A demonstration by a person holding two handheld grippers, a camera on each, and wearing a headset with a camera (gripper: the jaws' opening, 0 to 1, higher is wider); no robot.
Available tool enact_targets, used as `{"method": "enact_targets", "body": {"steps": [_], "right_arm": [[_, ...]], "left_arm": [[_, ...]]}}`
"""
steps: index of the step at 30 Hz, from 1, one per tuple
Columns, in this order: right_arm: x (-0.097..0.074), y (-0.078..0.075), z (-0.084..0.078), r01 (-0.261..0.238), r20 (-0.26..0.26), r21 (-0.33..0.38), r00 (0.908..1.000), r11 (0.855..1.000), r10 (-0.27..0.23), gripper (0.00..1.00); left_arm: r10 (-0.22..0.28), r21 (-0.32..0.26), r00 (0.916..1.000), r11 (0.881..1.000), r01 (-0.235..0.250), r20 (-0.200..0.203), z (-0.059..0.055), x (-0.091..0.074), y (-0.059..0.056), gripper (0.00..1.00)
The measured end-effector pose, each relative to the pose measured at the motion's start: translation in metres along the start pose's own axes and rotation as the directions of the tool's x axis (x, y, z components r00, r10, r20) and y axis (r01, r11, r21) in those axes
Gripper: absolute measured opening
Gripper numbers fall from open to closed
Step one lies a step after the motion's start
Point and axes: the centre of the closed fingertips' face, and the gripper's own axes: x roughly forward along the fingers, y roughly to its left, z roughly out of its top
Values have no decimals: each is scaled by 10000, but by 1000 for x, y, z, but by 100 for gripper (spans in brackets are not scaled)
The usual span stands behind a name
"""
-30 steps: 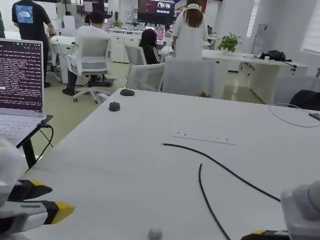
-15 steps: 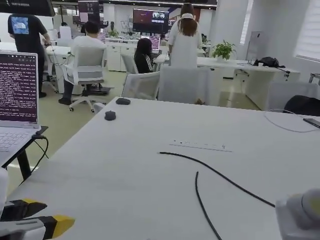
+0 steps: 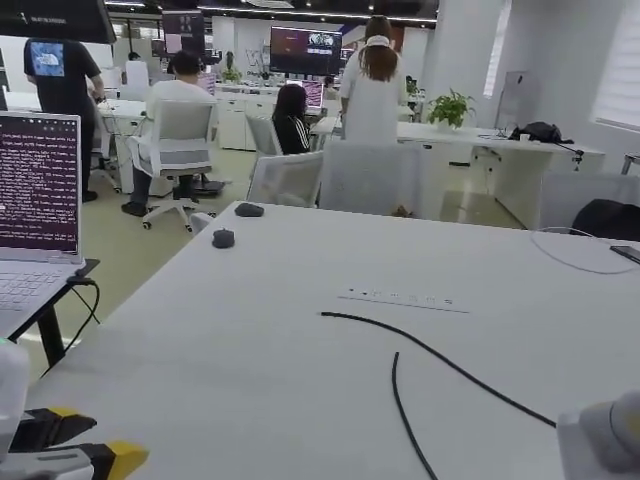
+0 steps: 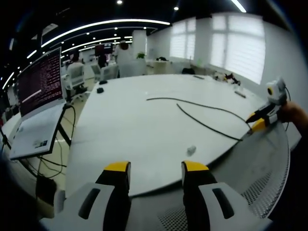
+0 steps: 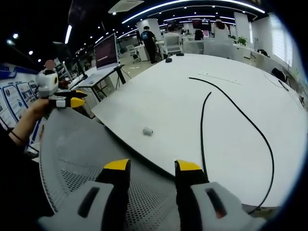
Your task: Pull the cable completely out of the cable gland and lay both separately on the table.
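Fingers of the left gripper [image 4: 155, 168] stand wide apart with nothing between their yellow tips, just short of the near edge of the white table [image 4: 125, 125]. In the head view this gripper [image 3: 95, 437] sits at the lower left corner.

Far to the left, an open laptop [image 3: 35, 190] on a stand shows lines of text on a dark screen. On the far left part of the table lie a dark mouse [image 3: 223, 239] and, a little beyond it, another small dark thing [image 3: 249, 210].

Near the front edge, the cable gland [image 4: 191, 150] lies on its own, small and grey, well apart from the cable [image 3: 450, 362]. The black cable lies right of the middle in two runs: one is long and gently curved, and a shorter one beside it heads toward the near edge. I cannot tell whether the two join. Just beyond the cable's far end lies a pale flat strip [image 3: 405, 299].

On the right, the right gripper [image 5: 152, 166] also has its fingers wide apart and empty, with a grey mesh [image 5: 77, 163] under them, short of the table edge. In the left gripper view it [image 4: 255, 122] is held in a hand [image 4: 293, 113] beside the table. People [image 3: 372, 75] sit and stand at desks in the room behind.
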Motion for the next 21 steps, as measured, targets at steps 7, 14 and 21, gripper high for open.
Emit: {"method": "enact_targets", "body": {"steps": [7, 14, 21], "right_arm": [[0, 1, -1, -26, -41, 4, 10000, 10000, 26, 36], [0, 1, 0, -48, 16, -15, 10000, 10000, 48, 36], [0, 1, 2, -84, 137, 50, 9999, 10000, 83, 36]], "left_arm": [[105, 94, 9999, 9999, -104, -95, -1, 0, 1, 42], [151, 238, 9998, 9996, -147, -163, -2, 0, 1, 39], [227, 295, 9995, 9993, -220, -240, -2, 1, 2, 38]]}}
